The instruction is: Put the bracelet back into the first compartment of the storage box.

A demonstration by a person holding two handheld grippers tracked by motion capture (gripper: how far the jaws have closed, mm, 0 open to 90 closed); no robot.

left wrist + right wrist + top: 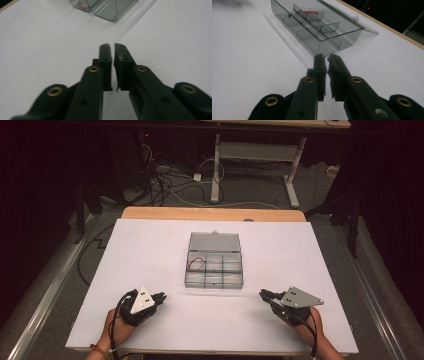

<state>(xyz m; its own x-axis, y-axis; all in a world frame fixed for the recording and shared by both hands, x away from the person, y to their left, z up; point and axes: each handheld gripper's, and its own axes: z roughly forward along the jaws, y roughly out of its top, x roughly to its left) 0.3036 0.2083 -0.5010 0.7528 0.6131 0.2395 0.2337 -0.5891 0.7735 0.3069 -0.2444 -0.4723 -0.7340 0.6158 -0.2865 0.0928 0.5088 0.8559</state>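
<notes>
High view: white worktop, clear plastic divided box at centre, grippers at 7 and 5 both closed empty, dark room with cables on the floor at 12.

I count one clear plastic box with its one lid open, six compartments inside, one red wire in it, and my two tongs: left, right.
</notes>
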